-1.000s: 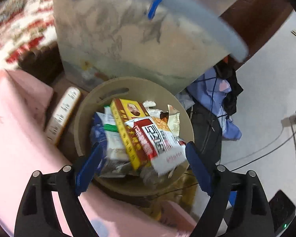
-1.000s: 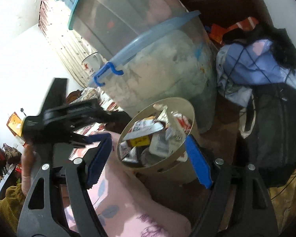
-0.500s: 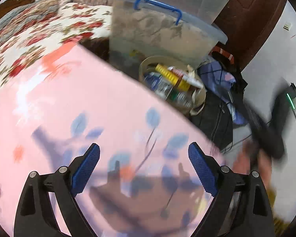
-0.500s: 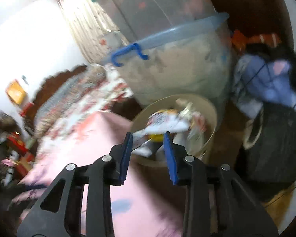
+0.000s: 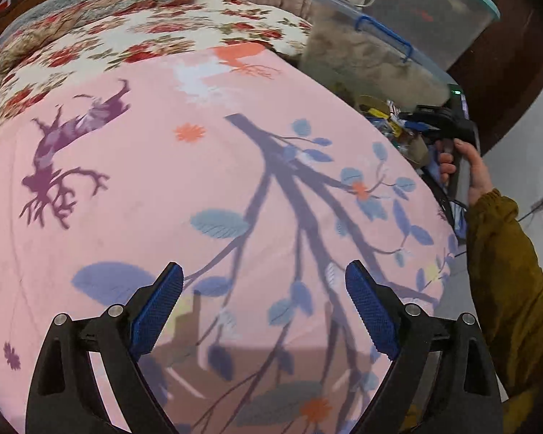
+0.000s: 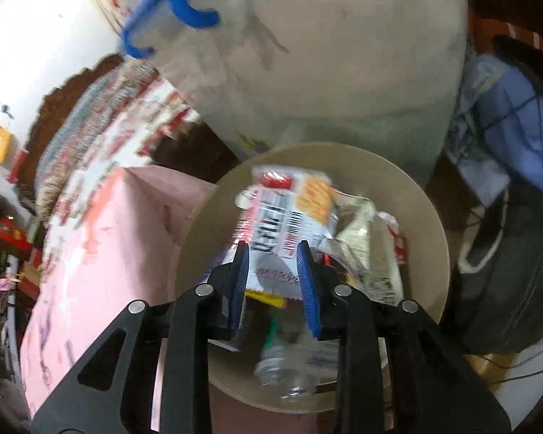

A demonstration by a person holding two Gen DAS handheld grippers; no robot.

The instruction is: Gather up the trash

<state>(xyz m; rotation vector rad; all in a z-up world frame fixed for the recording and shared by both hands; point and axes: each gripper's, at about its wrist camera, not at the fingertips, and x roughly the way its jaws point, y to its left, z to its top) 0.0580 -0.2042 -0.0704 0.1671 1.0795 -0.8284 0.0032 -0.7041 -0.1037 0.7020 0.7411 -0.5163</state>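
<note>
crumpled white-and-red wrapper (image 6: 289, 217) tops the beige bin (image 6: 434, 224) of trash

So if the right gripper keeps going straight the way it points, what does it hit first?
Most likely the white snack wrapper on top of the trash in the tan bin; the right gripper, jaws closing, already frames its lower edge, though depth is unclear.

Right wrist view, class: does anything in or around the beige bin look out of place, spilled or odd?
Nothing has spilled. The beige bin is heaped: a white and red wrapper rides at rim height atop the other trash, and a clear plastic bottle lies on its side near the front. The right tool is closing over the pile.
</note>
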